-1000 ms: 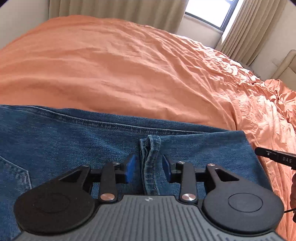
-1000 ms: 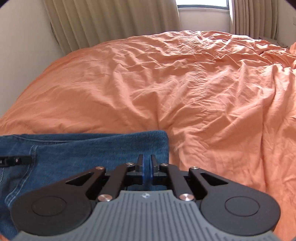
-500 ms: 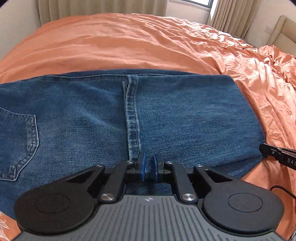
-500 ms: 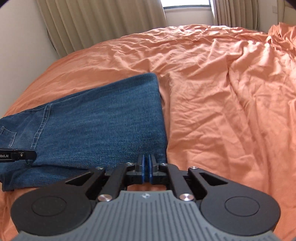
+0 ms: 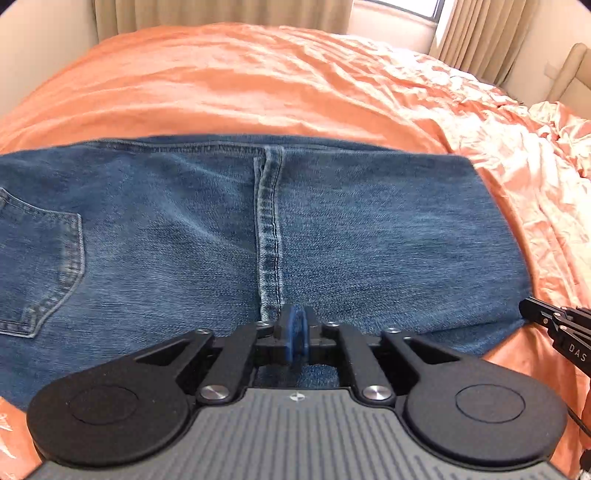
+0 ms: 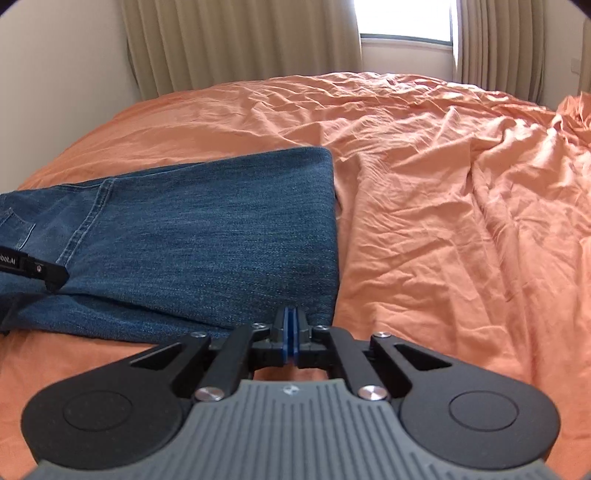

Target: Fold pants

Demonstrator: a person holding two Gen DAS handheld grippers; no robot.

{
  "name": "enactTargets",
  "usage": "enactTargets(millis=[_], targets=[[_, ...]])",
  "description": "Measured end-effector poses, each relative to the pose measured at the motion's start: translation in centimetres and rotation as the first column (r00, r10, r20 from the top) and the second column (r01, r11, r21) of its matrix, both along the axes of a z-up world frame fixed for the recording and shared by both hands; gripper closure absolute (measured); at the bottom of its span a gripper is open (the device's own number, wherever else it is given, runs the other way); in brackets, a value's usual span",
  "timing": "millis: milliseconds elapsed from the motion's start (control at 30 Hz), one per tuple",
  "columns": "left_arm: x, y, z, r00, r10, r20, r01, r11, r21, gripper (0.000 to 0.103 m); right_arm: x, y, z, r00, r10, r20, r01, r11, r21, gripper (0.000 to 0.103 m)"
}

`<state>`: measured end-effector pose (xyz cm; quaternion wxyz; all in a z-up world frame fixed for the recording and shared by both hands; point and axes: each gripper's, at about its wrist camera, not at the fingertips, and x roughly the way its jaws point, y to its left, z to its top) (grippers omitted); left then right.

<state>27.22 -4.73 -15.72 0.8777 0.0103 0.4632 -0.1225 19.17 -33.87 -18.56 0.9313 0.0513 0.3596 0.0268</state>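
Writing: in the left wrist view, white letters "DAS" on a black finger at the right edge, the rest cut off. In the right wrist view, a white label ending "bot.AI" on a black finger at the left edge, its start cut off.

Task item: folded blue jeans (image 5: 369, 229) lie flat on the bed (image 5: 258, 81), at the near left part of the wrinkled orange sheet. A stitched seam (image 5: 271, 229) runs from near to far down their middle, and a back pocket (image 5: 40, 266) sits at the left.

Left tongs (image 5: 295, 332): over the near edge of the jeans, just right of the seam's near end. The blue pads are blurred and close together, and the jaws have just been opening. I cannot tell whether they are clenched or released, or whether denim is pinched.

Right tongs (image 6: 290, 332): at the near right corner of the jeans, over the sheet. They are clenched to a hairline slit after easing open a trace, with nothing between the pads.

Surroundings: beige curtains (image 6: 240, 40) and a bright window (image 6: 406, 18) beyond the far end of the bed. Nothing lies on the jeans.

View differences: only the left view shows the pocket in full and a beige upholstered piece (image 5: 576, 74) at the far right. Only the right view shows the folded right edge of the jeans clearly, with bare sheet beyond it.
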Motion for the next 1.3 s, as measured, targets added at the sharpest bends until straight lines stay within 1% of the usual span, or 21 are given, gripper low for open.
enactTargets(millis=[33,67,100,167,233,267,367,467,533,567,633,700,833,900,967,1000,1033,1100,1167,1200,1300], targets=[[-0.7,0.3,0.7,1.0,-0.002,0.025,0.001,1.0,0.019,0.068,-0.3,0.2,0.8,1.0,0.016,0.021,-0.016,1.0,0.001,0.087],[-1.3,0.7,1.3,0.999,-0.005,0.052,0.003,0.999,0.033,0.052,-0.6,0.6,1.7,0.999,0.04,0.036,-0.04,0.999,0.002,0.082],[-2.0,1.3,1.9,0.997,-0.009,0.078,0.006,0.999,0.039,0.049,-0.7,1.3,2.6,0.996,0.072,0.046,-0.072,0.997,-0.007,0.081],[-2.7,2.9,2.9,0.996,0.002,0.091,-0.005,1.0,0.027,0.049,-0.7,3.0,4.2,0.989,0.133,0.063,-0.13,0.99,-0.056,0.082],[-3.0,5.1,3.9,0.994,0.064,0.086,-0.064,0.998,-0.006,0.049,-0.5,5.1,5.6,0.977,0.199,0.079,-0.19,0.975,-0.115,0.082],[-3.2,6.7,4.5,0.99,0.113,0.087,-0.11,0.993,-0.041,0.048,-0.3,6.0,6.1,0.97,0.227,0.084,-0.215,0.967,-0.137,0.082],[-4.0,11.5,5.9,0.964,0.254,0.085,-0.239,0.959,-0.155,0.042,0.5,9.3,7.8,0.941,0.328,0.084,-0.309,0.934,-0.177,0.082],[-4.9,17.1,6.9,0.926,0.371,0.075,-0.342,0.904,-0.256,0.041,1.8,12.6,9.0,0.902,0.428,0.061,-0.41,0.891,-0.195,0.082],[-5.2,20.8,7.2,0.89,0.451,0.067,-0.414,0.861,-0.295,0.04,3.0,14.9,9.5,0.878,0.477,0.037,-0.458,0.861,-0.219,0.082],[-5.5,22.7,7.2,0.867,0.494,0.062,-0.453,0.835,-0.314,0.039,3.7,15.9,9.6,0.868,0.497,0.022,-0.478,0.846,-0.235,0.082],[-5.9,26.4,6.9,0.818,0.574,0.037,-0.525,0.771,-0.361,0.037,5.0,18.0,9.5,0.85,0.526,-0.01,-0.509,0.817,-0.269,0.082],[-6.2,30.2,6.1,0.767,0.642,-0.002,-0.579,0.69,-0.434,0.035,6.3,19.7,9.0,0.842,0.538,-0.049,-0.526,0.797,-0.297,0.082],[-6.5,35.3,3.3,0.677,0.732,-0.078,-0.649,0.543,-0.533,0.033,9.5,21.6,7.2,0.833,0.54,-0.123,-0.549,0.78,-0.3,0.085],[-5.7,37.2,1.5,0.65,0.749,-0.129,-0.662,0.475,-0.58,0.032,10.8,22.1,6.3,0.834,0.531,-0.151,-0.551,0.783,-0.288,0.085],[-4.9,38.1,-0.2,0.643,0.747,-0.17,-0.658,0.426,-0.621,0.032,12.0,22.2,5.6,0.842,0.513,-0.169,-0.54,0.796,-0.273,0.085],[-4.3,38.5,-1.1,0.644,0.741,-0.189,-0.653,0.404,-0.641,0.032,12.7,22.3,5.3,0.844,0.506,-0.176,-0.536,0.803,-0.261,0.085],[-3.6,38.8,-1.9,0.645,0.735,-0.207,-0.65,0.386,-0.655,0.032,13.2,22.3,4.9,0.846,0.501,-0.181,-0.533,0.808,-0.251,0.085],[-2.3,39.1,-3.5,0.635,0.736,-0.234,-0.658,0.357,-0.663,0.03,14.1,22.3,4.4,0.843,0.504,-0.19,-0.537,0.811,-0.232,0.085],[-1.2,39.2,-4.5,0.635,0.736,-0.235,-0.648,0.342,-0.681,0.03,15.0,22.5,4.0,0.834,0.513,-0.204,-0.549,0.807,-0.216,0.085],[-0.7,39.3,-4.8,0.635,0.737,-0.232,-0.649,0.345,-0.679,0.03,15.3,22.6,3.8,0.827,0.523,-0.208,-0.56,0.801,-0.212,0.085],[0.9,39.2,-5.4,0.647,0.733,-0.21,-0.645,0.379,-0.664,0.031,16.5,23.0,3.1,0.813,0.539,-0.219,-0.579,0.787,-0.212,0.085]])
